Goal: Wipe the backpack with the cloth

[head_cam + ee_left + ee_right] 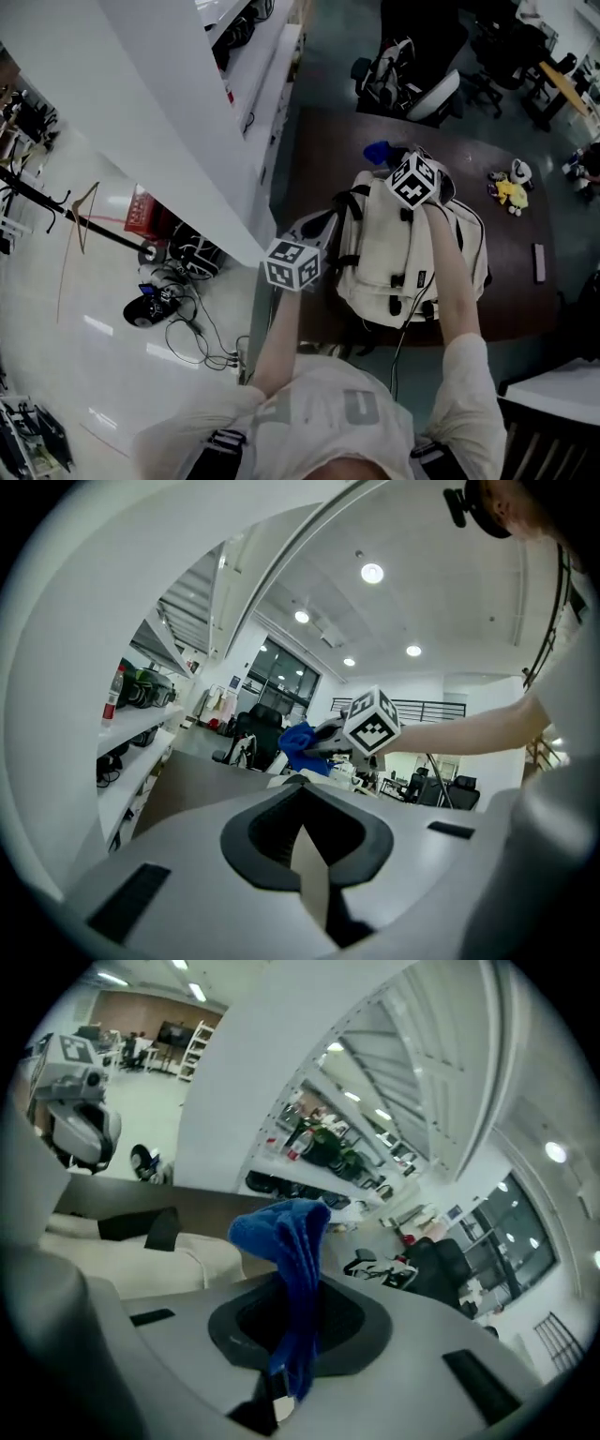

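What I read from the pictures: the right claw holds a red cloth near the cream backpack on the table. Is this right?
Not quite. The cloth is blue, not red, as the right gripper view shows. The rest stands: the right claw holds it near the cream backpack on the table.

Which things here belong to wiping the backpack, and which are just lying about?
For the job:
- backpack
- blue cloth
- table under the backpack

Just lying about:
- yellow soft toy
- red crate
- cables on the floor
- office chair
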{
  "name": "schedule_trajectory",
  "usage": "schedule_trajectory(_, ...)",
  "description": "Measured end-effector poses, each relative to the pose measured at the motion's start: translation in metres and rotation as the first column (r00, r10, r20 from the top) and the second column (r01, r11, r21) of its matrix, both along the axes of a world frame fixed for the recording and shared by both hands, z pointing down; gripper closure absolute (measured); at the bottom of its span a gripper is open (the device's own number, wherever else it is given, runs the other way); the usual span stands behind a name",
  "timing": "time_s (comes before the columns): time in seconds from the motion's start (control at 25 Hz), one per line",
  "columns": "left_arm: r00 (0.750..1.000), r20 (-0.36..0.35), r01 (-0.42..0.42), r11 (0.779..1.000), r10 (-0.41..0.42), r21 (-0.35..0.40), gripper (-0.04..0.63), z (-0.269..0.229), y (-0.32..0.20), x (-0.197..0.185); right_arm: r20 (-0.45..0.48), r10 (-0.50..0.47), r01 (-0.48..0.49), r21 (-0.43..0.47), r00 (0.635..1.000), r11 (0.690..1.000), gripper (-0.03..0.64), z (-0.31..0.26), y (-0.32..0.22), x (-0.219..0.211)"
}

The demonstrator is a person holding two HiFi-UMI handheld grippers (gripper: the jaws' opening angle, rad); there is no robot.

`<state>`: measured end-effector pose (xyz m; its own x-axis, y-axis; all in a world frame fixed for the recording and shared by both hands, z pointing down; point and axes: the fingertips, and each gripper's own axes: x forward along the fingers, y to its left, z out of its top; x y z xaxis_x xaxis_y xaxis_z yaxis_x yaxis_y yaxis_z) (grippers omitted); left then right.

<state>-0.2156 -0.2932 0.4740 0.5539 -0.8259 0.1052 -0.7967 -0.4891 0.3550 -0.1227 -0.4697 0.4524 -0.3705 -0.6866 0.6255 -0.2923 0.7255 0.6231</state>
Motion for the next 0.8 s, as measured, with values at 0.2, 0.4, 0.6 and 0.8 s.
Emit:
schedule_trajectory(0.2,1.000,-0.017,-0.004,0.999,0.003,-0.043,0.591,0.017,-0.001,-0.005,-0.224,-0.170,0.131,-0.178,0.960,0.975,0.577,0.063,0.014,-0.014)
schedule_trajectory(0.4,1.000,-0.027,-0.007,0.998,0.005,-0.068,0.591,0.027,0.001,-0.010,-0.269,-0.205,0.154,-0.198,0.941,0.968,0.577,0.068,0.017,-0.017)
schedule_trajectory(0.6,0.999,-0.018,-0.031,0.997,0.030,-0.065,0.591,0.028,0.004,-0.003,-0.287,-0.193,0.144,-0.185,0.938,0.972,0.578,0.068,0.023,-0.014)
schedule_trajectory(0.8,0.999,-0.024,-0.039,0.997,0.038,-0.059,0.591,0.027,0.008,-0.005,-0.342,-0.220,0.177,-0.153,0.914,0.972,0.577,0.061,0.044,-0.012)
